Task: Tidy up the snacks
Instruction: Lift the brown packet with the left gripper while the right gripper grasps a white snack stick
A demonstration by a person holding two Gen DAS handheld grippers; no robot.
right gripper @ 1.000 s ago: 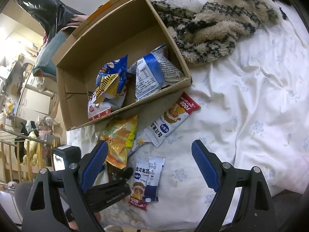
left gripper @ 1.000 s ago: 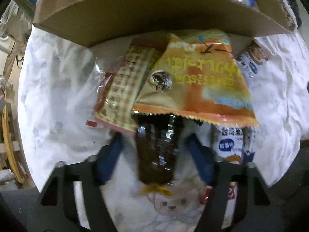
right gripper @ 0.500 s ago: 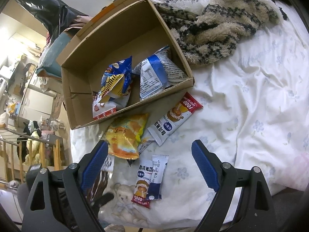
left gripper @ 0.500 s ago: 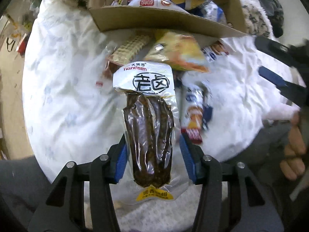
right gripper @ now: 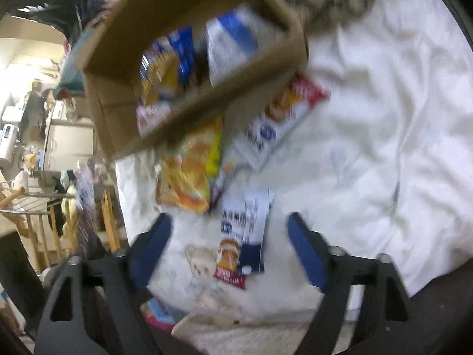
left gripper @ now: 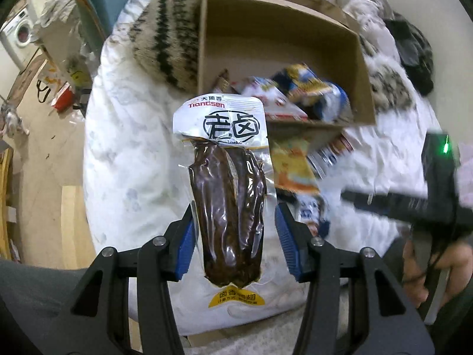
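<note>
My left gripper (left gripper: 235, 239) is shut on a clear vacuum pack of dark brown braised meat (left gripper: 229, 207) with a white label top, held in the air above the bed. Beyond it stands the open cardboard box (left gripper: 362, 68) with several snack bags inside. My right gripper (right gripper: 229, 247) is open and empty, low over a blue-and-white snack packet (right gripper: 246, 227) on the white sheet. An orange-yellow chip bag (right gripper: 189, 174) and a red-and-white packet (right gripper: 280, 118) lie by the box (right gripper: 118, 47). The right wrist view is blurred.
A striped fluffy blanket (left gripper: 164, 41) lies behind the box. The bed's white sheet (right gripper: 384, 148) has a teddy print (right gripper: 201, 263). The other hand and its gripper (left gripper: 437, 195) show at the right of the left wrist view. Floor clutter (left gripper: 44, 68) lies left of the bed.
My left gripper has lifted the meat pack up and away from the bed, so the box inside now shows. My right gripper has moved down and forward towards the packets.
</note>
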